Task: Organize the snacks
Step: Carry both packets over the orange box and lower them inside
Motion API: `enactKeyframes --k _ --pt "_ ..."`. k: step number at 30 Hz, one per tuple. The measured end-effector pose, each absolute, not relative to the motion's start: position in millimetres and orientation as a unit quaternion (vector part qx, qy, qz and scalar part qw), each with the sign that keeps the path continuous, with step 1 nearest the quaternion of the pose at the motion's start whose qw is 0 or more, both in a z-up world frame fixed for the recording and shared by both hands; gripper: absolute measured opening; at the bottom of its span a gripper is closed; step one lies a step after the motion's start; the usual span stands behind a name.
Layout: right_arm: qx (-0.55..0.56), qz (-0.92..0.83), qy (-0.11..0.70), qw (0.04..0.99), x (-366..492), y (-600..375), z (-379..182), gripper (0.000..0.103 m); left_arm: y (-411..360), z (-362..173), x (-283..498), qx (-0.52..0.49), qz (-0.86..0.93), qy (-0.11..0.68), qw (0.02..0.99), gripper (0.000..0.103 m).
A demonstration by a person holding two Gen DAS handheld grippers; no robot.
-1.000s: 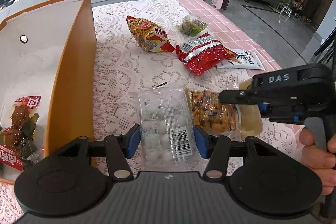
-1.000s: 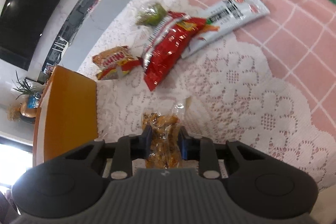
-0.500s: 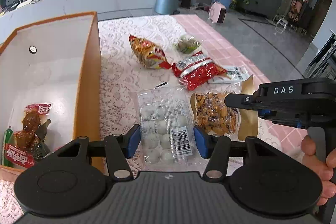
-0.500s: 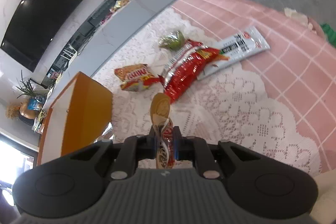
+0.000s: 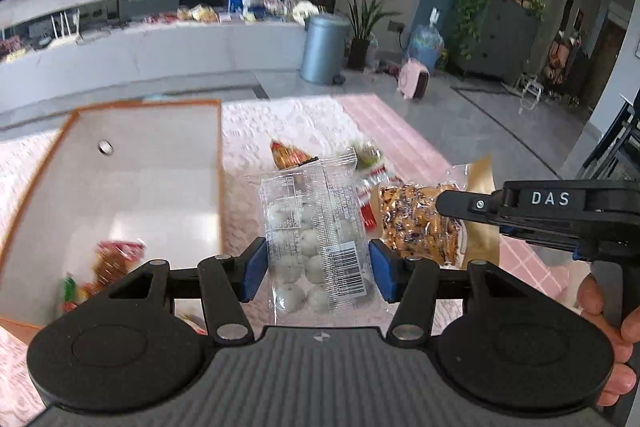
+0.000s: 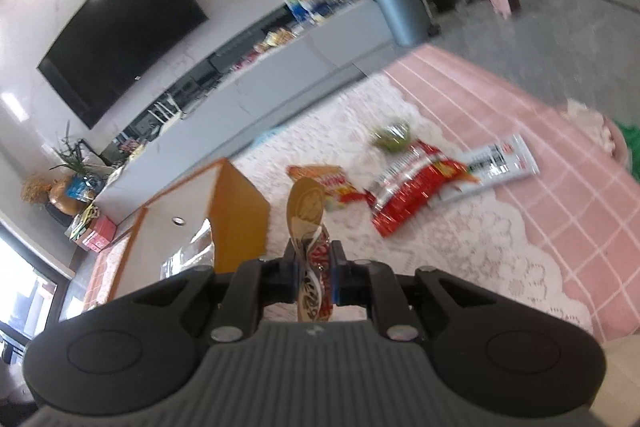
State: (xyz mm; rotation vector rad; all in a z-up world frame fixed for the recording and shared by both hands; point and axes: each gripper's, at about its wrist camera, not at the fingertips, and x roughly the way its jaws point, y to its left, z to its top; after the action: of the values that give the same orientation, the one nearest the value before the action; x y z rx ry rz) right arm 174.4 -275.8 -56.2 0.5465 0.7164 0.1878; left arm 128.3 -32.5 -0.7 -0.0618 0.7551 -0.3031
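Note:
In the left wrist view my left gripper (image 5: 318,267) is shut on a clear pack of white balls (image 5: 312,227), its blue pads pressing both long sides, and the pack hangs above the table. My right gripper (image 6: 316,267) is shut on a gold-edged bag of brown nuts (image 6: 306,205), seen edge-on and held off the cloth. The left wrist view shows that same right gripper (image 5: 448,205) clamped on the nut bag (image 5: 416,223) just right of the clear pack. The orange box with a white inside (image 5: 140,187) stands to the left and holds a red snack pack (image 5: 116,259).
On the lace cloth (image 6: 480,251) lie a red bag (image 6: 412,187), an orange-yellow bag (image 6: 332,183), a small green pack (image 6: 392,137) and a white sachet (image 6: 500,163). The box's orange wall (image 6: 240,219) rises left of the right gripper. A person's hand (image 5: 608,327) grips the right handle.
Both grippers have risen, each carrying its pack up off the cloth. The right jaws squeezed tighter on the nut bag, which turned edge-on. More of the room shows behind the table.

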Motion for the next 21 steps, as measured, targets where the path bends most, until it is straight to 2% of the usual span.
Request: enactKeyframes --k 8,21 --pt "0.233 0.133 0.311 0.912 166 -239 -15 0.01 3 21 126 -0.025 -0.118 0.335 0.935 0.062" --pt "0.173 0.222 0.296 0.913 194 -148 20 0.01 60 22 147 -0.004 -0.066 0.338 0.939 0.062"
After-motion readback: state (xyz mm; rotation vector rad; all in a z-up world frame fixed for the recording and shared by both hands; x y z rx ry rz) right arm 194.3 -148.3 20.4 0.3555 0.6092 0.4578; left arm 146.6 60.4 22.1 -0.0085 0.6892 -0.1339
